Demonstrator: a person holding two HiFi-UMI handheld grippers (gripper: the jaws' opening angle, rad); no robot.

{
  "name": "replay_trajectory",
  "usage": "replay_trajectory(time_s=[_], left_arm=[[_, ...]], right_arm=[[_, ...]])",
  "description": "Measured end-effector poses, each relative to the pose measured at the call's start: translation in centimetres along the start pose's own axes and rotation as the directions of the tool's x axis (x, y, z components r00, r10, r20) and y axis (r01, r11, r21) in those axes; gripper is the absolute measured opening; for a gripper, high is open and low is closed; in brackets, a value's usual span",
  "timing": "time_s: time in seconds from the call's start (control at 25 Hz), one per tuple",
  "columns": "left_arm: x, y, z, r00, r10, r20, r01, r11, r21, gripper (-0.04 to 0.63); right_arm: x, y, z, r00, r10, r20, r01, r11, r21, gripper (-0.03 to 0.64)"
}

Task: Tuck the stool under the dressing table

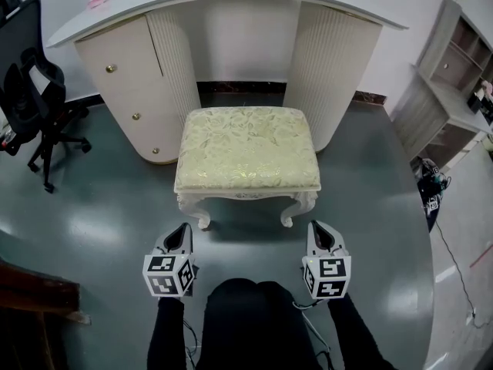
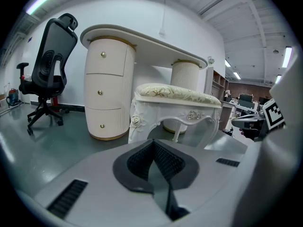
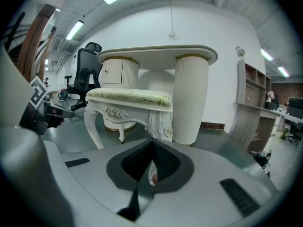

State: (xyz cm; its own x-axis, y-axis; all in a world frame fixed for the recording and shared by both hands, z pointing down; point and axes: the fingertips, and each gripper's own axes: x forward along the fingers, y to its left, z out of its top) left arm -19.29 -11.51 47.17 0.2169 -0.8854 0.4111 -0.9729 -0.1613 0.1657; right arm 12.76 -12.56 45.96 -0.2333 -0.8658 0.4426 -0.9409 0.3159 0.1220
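Observation:
A stool (image 1: 248,146) with a pale floral cushion and white carved legs stands on the grey floor, in front of the gap between the two pedestals of the cream dressing table (image 1: 231,8). Its far end sits just inside the gap. My left gripper (image 1: 183,227) hovers shut and empty, short of the stool's near left leg. My right gripper (image 1: 317,225) is shut and empty, short of the near right leg. The left gripper view shows the stool (image 2: 177,94) ahead under the table top (image 2: 142,39). The right gripper view shows the stool (image 3: 130,97) and table (image 3: 156,52).
A black office chair (image 1: 35,83) stands left of the table. A grey shelf unit (image 1: 454,75) lines the right wall, with cables (image 1: 454,260) on the floor near it. A dark wooden piece (image 1: 31,291) sits at the lower left.

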Motion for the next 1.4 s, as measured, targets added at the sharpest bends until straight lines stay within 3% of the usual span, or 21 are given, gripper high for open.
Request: replay_trajectory(time_s=[0.92,1.4], left_arm=[[4.3,1.7,-0.5,0.999,-0.028,-0.027,0.028,1.000,-0.011,0.008],[5.5,1.7,-0.2,0.999,-0.022,-0.024,0.021,0.999,-0.029,0.008]], right_arm=[[6.4,-0.6,-0.3,0.994,-0.092,-0.059,0.090,0.995,-0.045,0.005],[6.9,-0.5,0.1,0.992,-0.119,-0.040,0.116,0.990,-0.075,0.005]])
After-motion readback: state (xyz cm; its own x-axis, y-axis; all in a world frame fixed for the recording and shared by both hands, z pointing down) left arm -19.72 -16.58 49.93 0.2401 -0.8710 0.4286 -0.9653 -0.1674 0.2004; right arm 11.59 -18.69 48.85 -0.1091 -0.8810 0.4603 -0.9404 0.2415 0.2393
